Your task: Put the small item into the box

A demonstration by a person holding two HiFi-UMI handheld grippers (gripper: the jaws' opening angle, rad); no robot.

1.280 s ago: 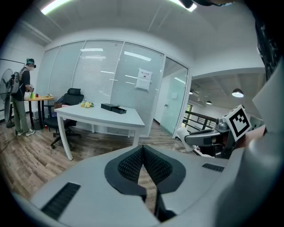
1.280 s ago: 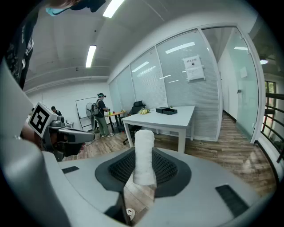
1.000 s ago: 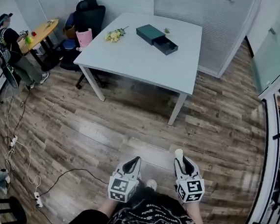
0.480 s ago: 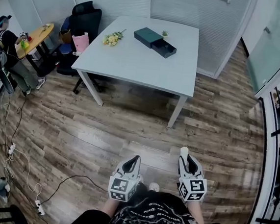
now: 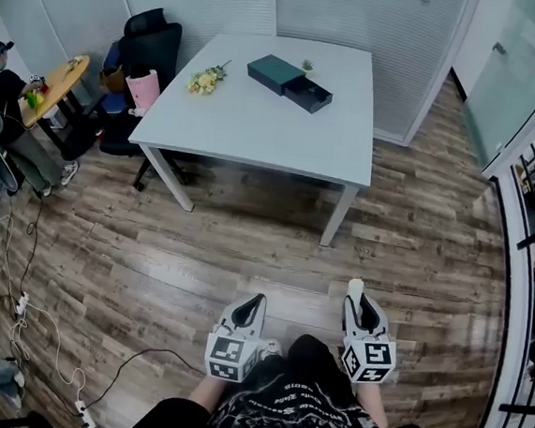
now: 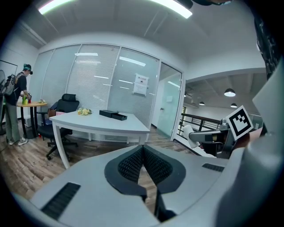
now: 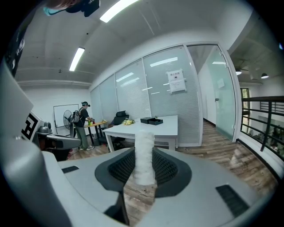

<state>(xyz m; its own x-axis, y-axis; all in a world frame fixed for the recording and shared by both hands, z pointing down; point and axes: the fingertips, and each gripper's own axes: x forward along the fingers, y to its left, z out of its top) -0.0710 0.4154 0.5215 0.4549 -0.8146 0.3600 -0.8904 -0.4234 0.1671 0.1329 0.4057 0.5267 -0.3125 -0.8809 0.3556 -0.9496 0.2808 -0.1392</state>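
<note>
Nearest to me, low in the frame, my right gripper (image 5: 360, 309) is pinching the small item, a white fluffy roll (image 7: 144, 155) that stands upright between the ribbed pads with its top poking out above them. My left gripper (image 5: 253, 306) rides just beside it with its jaws pressed together and nothing in them. Compared with a second ago the hold looks no different, with the roll sitting the same way. What has changed is me: a dark trouser leg (image 5: 308, 349) has swung into view between the two claws, and the whole scene has slid a little in the frame, so I take it I am mid-step. Ahead lies a wide stretch of wood plank floor (image 5: 197, 258), with a cable (image 5: 140, 361) trailing at lower left. Beyond that, in the upper middle of the frame, stands the white table (image 5: 256, 132), still well apart from me. On its far side sits the dark box (image 5: 275, 70) with its drawer (image 5: 309, 92) pulled open, and a small bunch of flowers (image 5: 205, 80) lies to the left of it. A black office chair (image 5: 152, 42) and a person (image 5: 2, 89) at a round side table occupy the upper left. I judge the carry barely begun: the item is secure, and the walk to the open drawer remains.
</note>
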